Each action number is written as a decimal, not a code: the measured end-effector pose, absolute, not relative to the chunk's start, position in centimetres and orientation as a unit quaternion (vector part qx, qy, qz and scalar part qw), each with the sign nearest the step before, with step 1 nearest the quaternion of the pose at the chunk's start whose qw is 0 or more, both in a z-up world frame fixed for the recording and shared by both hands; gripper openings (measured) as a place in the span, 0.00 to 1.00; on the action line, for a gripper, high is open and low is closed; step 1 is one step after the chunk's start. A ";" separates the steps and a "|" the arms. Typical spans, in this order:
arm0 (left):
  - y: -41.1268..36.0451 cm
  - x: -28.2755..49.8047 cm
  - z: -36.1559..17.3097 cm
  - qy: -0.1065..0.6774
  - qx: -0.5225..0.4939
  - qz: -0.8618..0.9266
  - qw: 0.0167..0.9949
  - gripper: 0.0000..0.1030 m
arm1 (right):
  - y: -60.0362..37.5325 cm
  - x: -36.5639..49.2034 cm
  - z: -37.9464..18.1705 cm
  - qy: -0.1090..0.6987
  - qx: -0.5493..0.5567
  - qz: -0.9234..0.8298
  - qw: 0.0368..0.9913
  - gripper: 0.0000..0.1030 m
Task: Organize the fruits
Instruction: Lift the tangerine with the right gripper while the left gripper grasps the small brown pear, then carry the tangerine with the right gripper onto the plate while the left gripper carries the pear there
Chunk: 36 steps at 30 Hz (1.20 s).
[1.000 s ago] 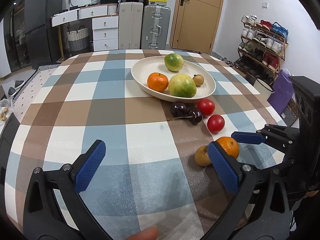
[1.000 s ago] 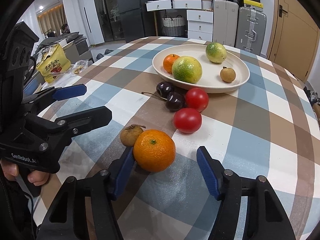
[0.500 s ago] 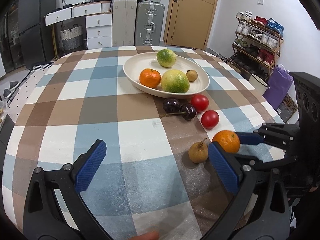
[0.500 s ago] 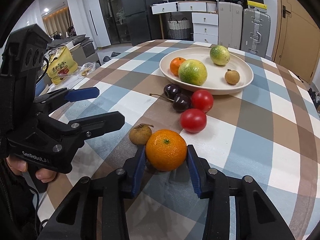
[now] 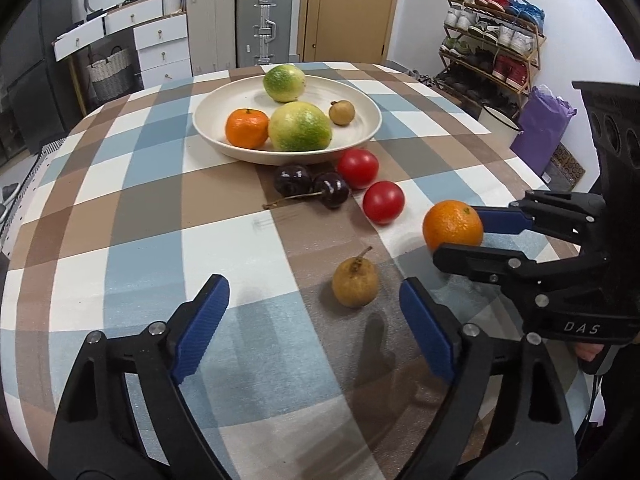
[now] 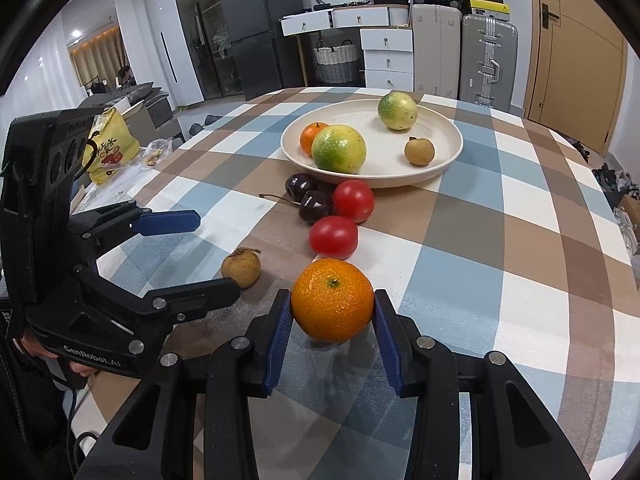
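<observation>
Orange mandarin (image 6: 332,300) clamped in right gripper (image 6: 332,320) jaws, low over bench (image 6: 500,240), short of plate (image 6: 440,164). Round skin: slip risk. Left gripper (image 5: 316,320) jaws apart, closing around brown longan (image 5: 355,283); may nudge it, roll away.

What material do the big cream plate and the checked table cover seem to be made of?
Cream plate: probably glazed ceramic, or perhaps melamine. It is smooth and evenly coloured, with a soft sheen and a thick rounded rim.

Checked table cover: likely a wipeable plastic or coated cloth. The checks look printed, it lies flat without folds, and near the brown fruit a fine pebbled texture catches the light.
</observation>
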<state>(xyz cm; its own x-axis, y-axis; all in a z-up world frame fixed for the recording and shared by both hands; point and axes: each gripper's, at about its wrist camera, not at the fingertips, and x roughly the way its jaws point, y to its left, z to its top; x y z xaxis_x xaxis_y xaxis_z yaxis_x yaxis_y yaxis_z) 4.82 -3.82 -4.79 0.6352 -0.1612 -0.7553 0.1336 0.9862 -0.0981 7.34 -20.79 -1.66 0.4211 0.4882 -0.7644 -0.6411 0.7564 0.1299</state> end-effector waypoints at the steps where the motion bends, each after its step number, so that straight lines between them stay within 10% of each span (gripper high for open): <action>1: -4.1 4.9 -4.8 0.421 -0.013 -0.088 0.903 0.80 | -20.8 7.3 -1.7 0.419 -0.091 0.337 0.838 0.40; 22: -4.8 4.8 -5.0 0.426 -0.023 -0.130 0.895 0.22 | -21.4 9.2 -1.2 0.418 -0.091 0.323 0.844 0.40; 36: -3.4 3.9 -2.9 0.385 -0.052 -0.127 0.913 0.22 | -21.9 9.1 -0.6 0.408 -0.084 0.327 0.848 0.40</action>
